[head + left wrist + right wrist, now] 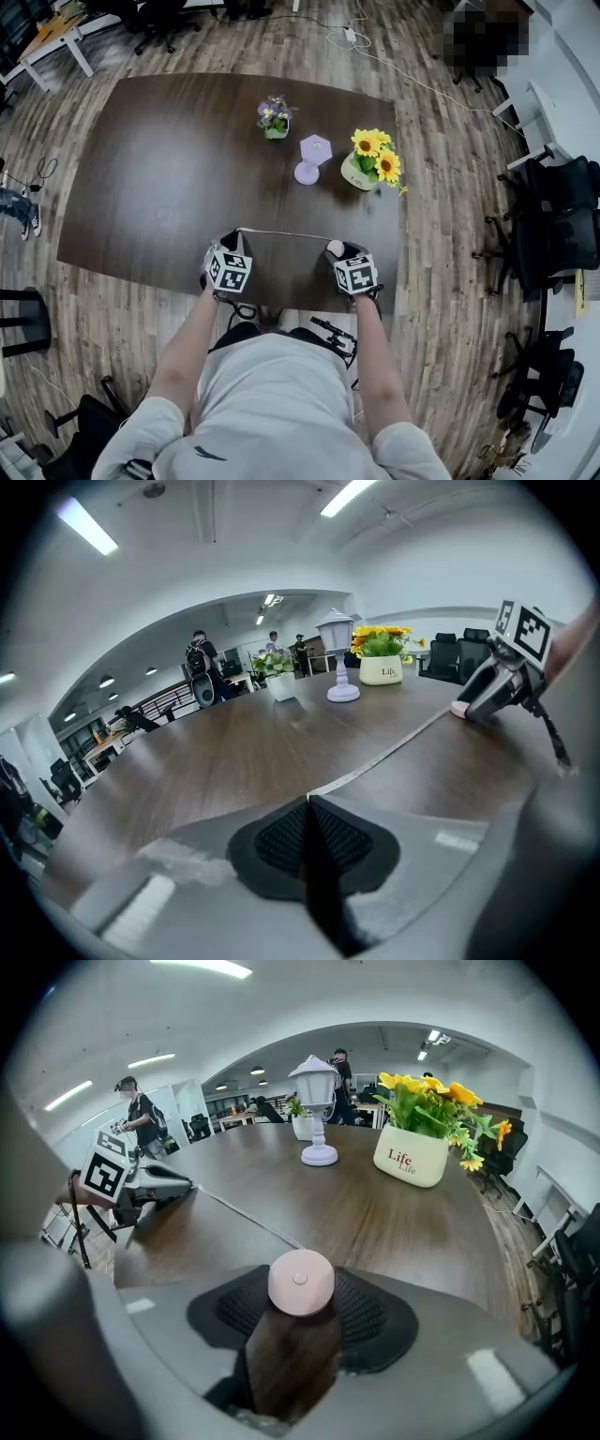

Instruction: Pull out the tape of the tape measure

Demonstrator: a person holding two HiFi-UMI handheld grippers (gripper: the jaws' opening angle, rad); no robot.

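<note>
A small round pink tape measure (301, 1282) sits between the pads of my right gripper (302, 1309), which is shut on its case near the table's front edge (335, 247). Its pale tape (281, 232) runs out leftward just above the dark tabletop to my left gripper (234, 242). The left gripper (307, 829) is shut on the tape's end, and the tape (394, 747) stretches from its jaws to the pink case (461, 708). From the right gripper view the tape (246, 1215) leads to the left gripper (150, 1185).
On the dark wooden table (169, 178) stand a white pot of sunflowers (373, 164), a lilac lantern-shaped lamp (312, 157) and a small pot of purple flowers (274, 116). Office chairs (558, 216) stand at the right on the wood floor.
</note>
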